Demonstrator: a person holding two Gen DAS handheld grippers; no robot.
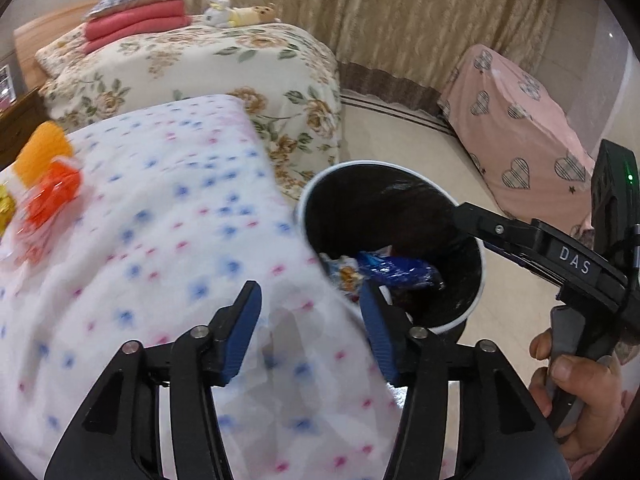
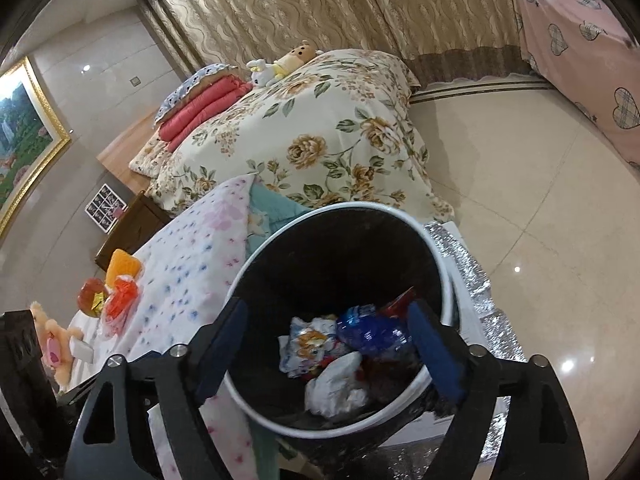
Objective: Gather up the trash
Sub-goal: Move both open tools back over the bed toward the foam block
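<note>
A round bin (image 1: pixel 476 300) with a white rim and black inside stands on the floor beside the spotted bed; it also shows in the right wrist view (image 2: pixel 442 264). Inside lie a blue wrapper (image 2: pixel 368 332), a printed white wrapper (image 2: pixel 308 344) and crumpled white paper (image 2: pixel 340 388). The blue wrapper also shows in the left wrist view (image 1: pixel 396 270). My right gripper (image 2: pixel 326 344) is open and empty above the bin mouth. My left gripper (image 1: pixel 312 320) is open and empty over the bed's edge by the bin. Orange wrappers (image 1: pixel 48 204) lie on the bed at far left.
A white cover with blue and pink dots (image 1: pixel 168 240) lies on the near bed. A floral bed (image 2: pixel 320 140) with red folded blankets and soft toys stands behind. A pink heart-print covered piece (image 1: pixel 516 132) stands at right. Silver foil (image 2: pixel 476 276) lies beside the bin. A plush toy (image 2: pixel 52 336) sits at left.
</note>
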